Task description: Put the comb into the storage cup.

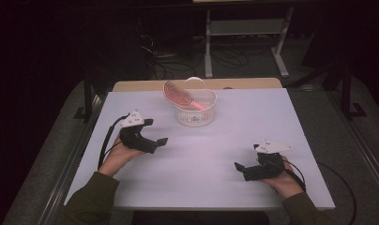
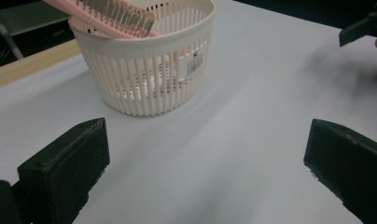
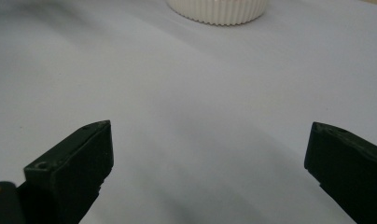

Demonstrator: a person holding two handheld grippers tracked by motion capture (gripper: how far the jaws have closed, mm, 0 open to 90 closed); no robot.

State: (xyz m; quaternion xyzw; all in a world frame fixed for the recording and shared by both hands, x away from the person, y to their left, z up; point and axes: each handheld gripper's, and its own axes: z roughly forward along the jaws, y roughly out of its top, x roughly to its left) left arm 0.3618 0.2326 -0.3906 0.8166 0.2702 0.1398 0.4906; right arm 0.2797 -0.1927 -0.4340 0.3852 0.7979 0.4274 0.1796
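Hairbrush [image 1: 180,96]: pink, leaning tilted in the basket, head up over the rim at the basket's left side, handle down inside; held by neither gripper.
Left gripper [image 1: 155,131]: jaws spread wide, nothing between them; held low over the left half of the worktop, pointing toward the basket and apart from it. In the left gripper view bare surface lies between the jaws.
Right gripper [image 1: 241,168]: jaws spread wide, nothing between them; low over the right front of the worktop, well apart from the basket, which shows at the top edge of the right gripper view.
Basket [image 1: 195,115]: white, round, slatted wall, small label on its side; stands upright at the far middle of the worktop.
Worktop [image 1: 216,150]: white sheet over a wooden top, whose far edge shows behind the basket.
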